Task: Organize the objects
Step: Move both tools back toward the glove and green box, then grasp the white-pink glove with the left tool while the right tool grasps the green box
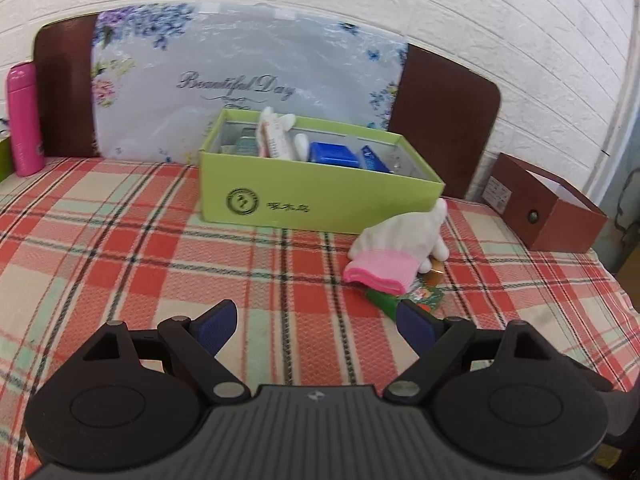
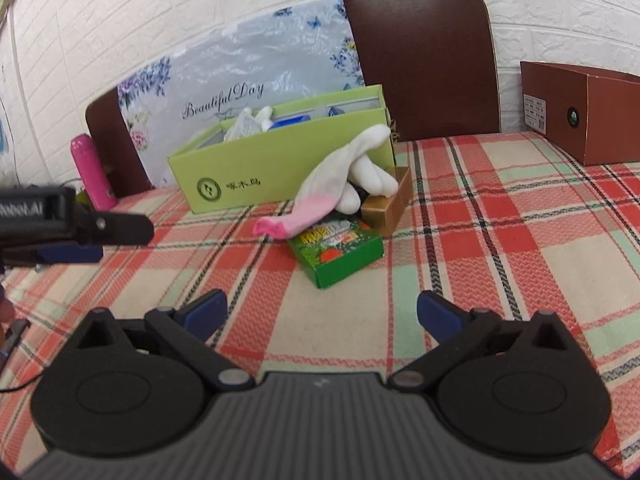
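Left gripper (image 1: 316,322) & right gripper (image 2: 322,312) are held released, nothing grasped. White knit glove w/ pink cuff (image 2: 324,196) is draped over small green printed carton (image 2: 336,252), beside lime-green cardboard box (image 2: 272,172).

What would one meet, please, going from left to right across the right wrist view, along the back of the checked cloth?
Pink bottle → light green box → white glove → gold box → brown box.

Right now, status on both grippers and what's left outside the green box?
Left gripper open, empty. Right gripper open, empty. Glove, green carton, gold box piled on blanket beside green box. Glove covers both boxes.
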Tool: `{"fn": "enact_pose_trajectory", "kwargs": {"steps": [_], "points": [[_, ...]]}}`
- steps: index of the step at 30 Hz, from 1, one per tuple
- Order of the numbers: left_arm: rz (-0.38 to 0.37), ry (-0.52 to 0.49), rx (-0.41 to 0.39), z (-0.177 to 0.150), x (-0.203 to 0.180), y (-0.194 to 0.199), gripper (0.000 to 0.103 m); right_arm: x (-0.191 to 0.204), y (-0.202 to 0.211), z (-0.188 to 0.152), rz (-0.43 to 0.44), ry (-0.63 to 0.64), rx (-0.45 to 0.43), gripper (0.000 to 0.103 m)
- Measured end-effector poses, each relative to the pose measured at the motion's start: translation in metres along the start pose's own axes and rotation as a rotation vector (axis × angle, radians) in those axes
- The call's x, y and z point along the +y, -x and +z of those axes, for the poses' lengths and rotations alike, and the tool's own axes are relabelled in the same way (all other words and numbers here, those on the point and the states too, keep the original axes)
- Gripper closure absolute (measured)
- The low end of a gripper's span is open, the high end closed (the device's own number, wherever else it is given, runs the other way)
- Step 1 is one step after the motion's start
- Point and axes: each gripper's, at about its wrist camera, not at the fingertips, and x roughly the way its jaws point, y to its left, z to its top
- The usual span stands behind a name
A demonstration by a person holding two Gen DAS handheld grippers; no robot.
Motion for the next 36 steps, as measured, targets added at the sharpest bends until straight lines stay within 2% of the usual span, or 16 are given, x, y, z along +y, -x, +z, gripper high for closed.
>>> {"fn": "enact_pose_trajectory", "kwargs": {"steps": [4, 8, 11, 13, 14, 15, 18, 20, 22, 26, 31, 32, 35, 36], "points": [[-0.070, -0.061, 0.005, 0.008, -0.019, -0.023, 0.013, -0.003, -0.004, -0.001, -0.010, -0.001, 0.018, 0.000], [-0.120, -0.081, 0.042, 0.015, -0.037, -0.060, 0.013, -0.013, -0.004, -0.003, -0.030, -0.029, 0.025, 0.000], [-0.096, -0.095, 0.063, 0.018, -0.045, -0.088, 0.016, -0.018, -0.001, -0.004, -0.041, -0.036, 0.024, 0.000], [-0.084, -0.095, 0.084, 0.020, -0.046, -0.104, 0.025, -0.021, 0.000, -0.004, -0.045, -0.038, 0.023, 0.000], [-0.094, -0.095, 0.103, 0.021, -0.044, -0.110, 0.042, -0.022, 0.000, -0.004, -0.047, -0.039, 0.024, 0.000], [-0.110, -0.089, 0.130, 0.022, -0.042, -0.116, 0.069, -0.023, 0.000, -0.004, -0.049, -0.040, 0.024, 0.000], [-0.137, -0.005, 0.153, 0.021, -0.023, -0.116, 0.096, -0.023, 0.000, -0.004, -0.048, -0.038, 0.019, 0.000], [-0.135, 0.026, 0.141, 0.019, -0.009, -0.103, 0.097, -0.023, -0.002, -0.003, -0.044, -0.027, 0.012, 0.000], [-0.111, 0.015, 0.123, 0.013, 0.003, -0.084, 0.097, -0.022, -0.006, -0.001, -0.040, 0.000, 0.015, 0.000], [-0.155, 0.074, 0.158, -0.007, 0.037, -0.051, 0.097, -0.015, -0.021, 0.009, -0.038, 0.091, -0.007, 0.000], [-0.136, 0.059, 0.174, -0.033, 0.053, -0.018, 0.097, -0.009, -0.057, 0.029, -0.003, 0.163, 0.034, 0.006], [-0.140, 0.061, 0.175, -0.035, 0.054, -0.015, 0.097, -0.007, -0.064, 0.031, 0.000, 0.173, 0.041, 0.008], [-0.148, 0.044, 0.185, -0.037, 0.050, -0.012, 0.096, -0.002, -0.080, 0.035, -0.010, 0.195, 0.094, 0.036], [-0.162, 0.036, 0.186, -0.037, 0.049, -0.011, 0.093, -0.001, -0.078, 0.035, -0.012, 0.194, 0.088, 0.037]]}}
